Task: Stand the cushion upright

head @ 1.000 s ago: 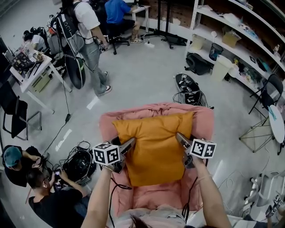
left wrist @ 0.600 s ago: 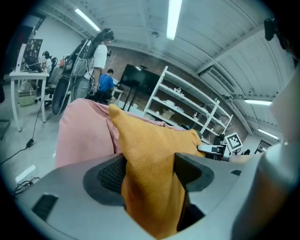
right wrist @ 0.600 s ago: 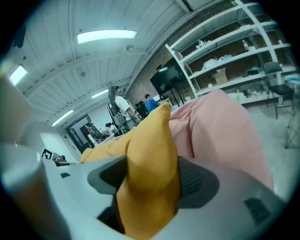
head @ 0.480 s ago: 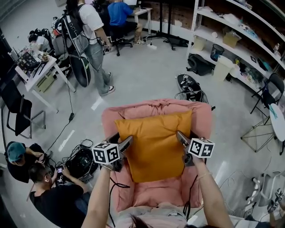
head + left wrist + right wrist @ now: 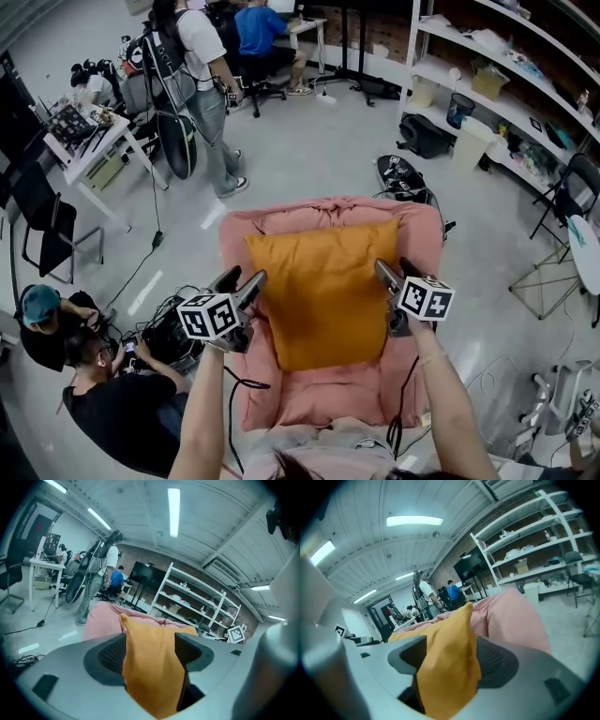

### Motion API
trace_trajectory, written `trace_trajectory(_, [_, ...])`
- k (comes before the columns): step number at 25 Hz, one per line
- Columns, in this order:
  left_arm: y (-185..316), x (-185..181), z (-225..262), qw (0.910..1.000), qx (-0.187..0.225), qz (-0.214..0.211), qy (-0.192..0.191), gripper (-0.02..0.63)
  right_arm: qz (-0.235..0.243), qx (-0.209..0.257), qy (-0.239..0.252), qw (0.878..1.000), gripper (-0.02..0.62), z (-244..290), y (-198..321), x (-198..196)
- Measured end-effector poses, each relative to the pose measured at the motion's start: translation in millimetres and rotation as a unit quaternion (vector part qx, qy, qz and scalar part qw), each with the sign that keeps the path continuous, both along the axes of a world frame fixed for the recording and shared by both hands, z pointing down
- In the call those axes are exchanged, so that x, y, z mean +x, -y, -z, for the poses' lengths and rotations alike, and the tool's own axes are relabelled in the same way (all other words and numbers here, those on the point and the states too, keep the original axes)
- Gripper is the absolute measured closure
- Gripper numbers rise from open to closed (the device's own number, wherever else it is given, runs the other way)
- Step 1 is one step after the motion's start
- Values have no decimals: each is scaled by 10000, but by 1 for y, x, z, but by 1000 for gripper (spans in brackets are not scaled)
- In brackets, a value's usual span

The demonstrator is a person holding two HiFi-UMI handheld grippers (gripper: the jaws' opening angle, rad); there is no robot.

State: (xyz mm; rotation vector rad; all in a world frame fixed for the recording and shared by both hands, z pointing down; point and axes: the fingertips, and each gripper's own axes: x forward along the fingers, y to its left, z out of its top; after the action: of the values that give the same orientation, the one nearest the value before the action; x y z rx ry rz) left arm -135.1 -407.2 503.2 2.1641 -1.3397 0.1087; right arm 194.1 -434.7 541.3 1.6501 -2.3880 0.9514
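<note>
An orange cushion (image 5: 323,291) leans against the back of a pink armchair (image 5: 309,217) in the head view. My left gripper (image 5: 242,277) grips its left edge and my right gripper (image 5: 392,270) its right edge. In the left gripper view the orange cushion (image 5: 152,667) fills the gap between both pads. The right gripper view shows the same, with the cushion (image 5: 447,663) bunched between the pads. Both pairs of jaws have just been opening a little, with the cushion still between them.
People crouch on the floor at the left (image 5: 89,375) beside black gear and cables (image 5: 169,337). A person (image 5: 202,75) walks behind a white desk (image 5: 94,141). Shelves (image 5: 506,84) line the right wall. A black bag (image 5: 403,183) lies behind the armchair.
Both grippers have risen with the cushion's edges, the left one also shifting outward. The cushion now stands steeper against the chair back. The walking person has moved.
</note>
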Motion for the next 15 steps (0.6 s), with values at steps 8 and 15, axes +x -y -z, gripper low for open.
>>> trace_trajectory(8, [-72,6,-1,9990,56,410,-151,291,127,41,-49,9999,275,-6,-55,21])
trace_trajectory(15, [-144,21,-17,9974,-142,660,-243,291,411,-126,1,9991,302,-13,-102,22])
